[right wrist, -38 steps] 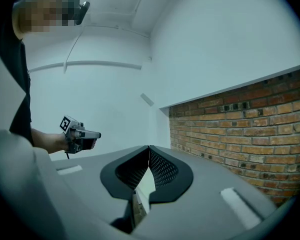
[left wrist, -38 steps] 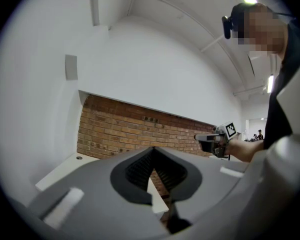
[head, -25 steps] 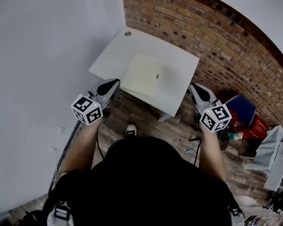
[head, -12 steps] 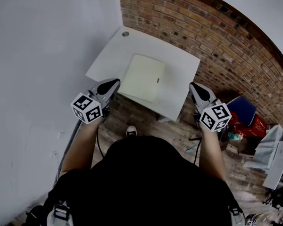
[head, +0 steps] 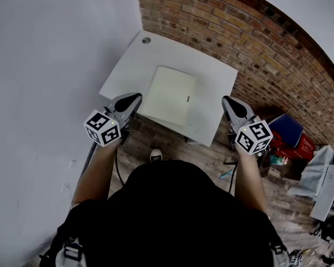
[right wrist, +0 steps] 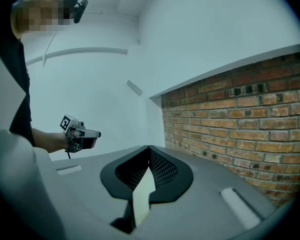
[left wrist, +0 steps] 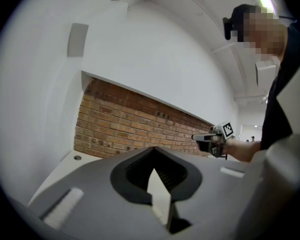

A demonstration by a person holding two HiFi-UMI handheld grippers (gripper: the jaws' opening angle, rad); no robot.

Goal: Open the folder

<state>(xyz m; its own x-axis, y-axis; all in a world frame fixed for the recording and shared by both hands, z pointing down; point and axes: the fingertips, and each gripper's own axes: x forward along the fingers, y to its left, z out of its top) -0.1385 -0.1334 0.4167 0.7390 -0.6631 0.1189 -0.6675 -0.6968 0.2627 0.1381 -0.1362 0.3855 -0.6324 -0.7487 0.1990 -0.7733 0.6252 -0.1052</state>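
Observation:
A pale yellow-green folder lies shut and flat on the white table, with a small dark mark near its right edge. My left gripper hovers over the table's near-left edge, just left of the folder, with its jaws shut and nothing in them. My right gripper hangs beyond the table's right corner, apart from the folder, its jaws also shut and empty. In the left gripper view the tips meet and the right gripper shows beyond them. The right gripper view shows its closed tips and the left gripper.
A brick wall runs behind and to the right of the table, and a white wall stands at the left. A cable hole sits in the table's far corner. A blue case and a red crate lie on the wooden floor at right.
Both grippers have moved forward with the person, and the table and folder now lie closer to their tips. Both stay shut.

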